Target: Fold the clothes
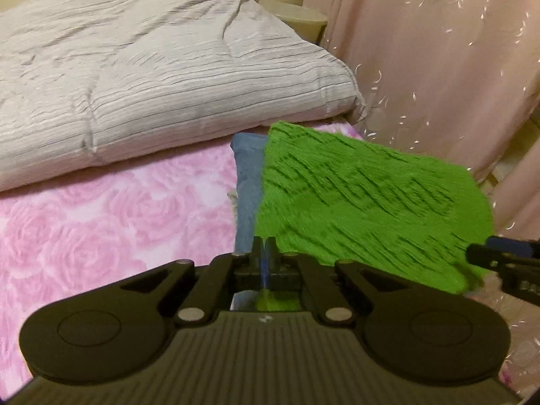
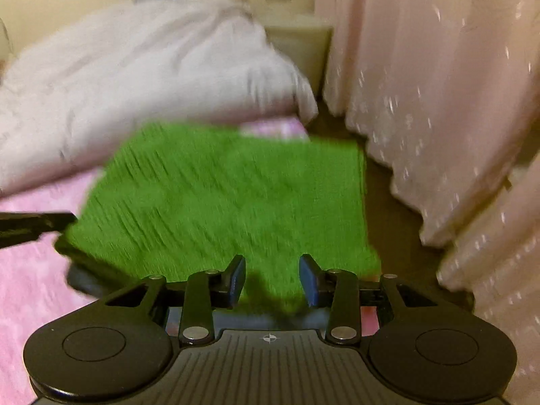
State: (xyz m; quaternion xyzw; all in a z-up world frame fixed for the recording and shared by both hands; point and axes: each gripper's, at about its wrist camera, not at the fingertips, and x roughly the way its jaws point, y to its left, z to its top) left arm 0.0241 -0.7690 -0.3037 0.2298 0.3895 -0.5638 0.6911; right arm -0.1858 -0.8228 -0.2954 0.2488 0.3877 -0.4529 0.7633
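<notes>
A folded green knit garment (image 1: 364, 202) lies near the right edge of the bed, on top of a blue garment (image 1: 248, 182). My left gripper (image 1: 265, 246) is shut on the green garment's near left corner, and green cloth shows between its fingers. In the right wrist view, which is blurred, my right gripper (image 2: 273, 276) is open, its blue pads (image 2: 308, 276) on either side of the green garment's (image 2: 236, 195) near edge. The left gripper (image 2: 37, 222) shows at that garment's left corner. The right gripper (image 1: 489, 253) also shows at the cloth's right side in the left wrist view.
A pink rose-patterned blanket (image 1: 101, 222) covers the bed. A thick grey striped duvet (image 1: 152, 67) is piled behind the garments. Pink curtains (image 1: 438, 50) hang close on the right, past the bed's edge. A pale bedside cabinet (image 2: 297, 40) stands at the back.
</notes>
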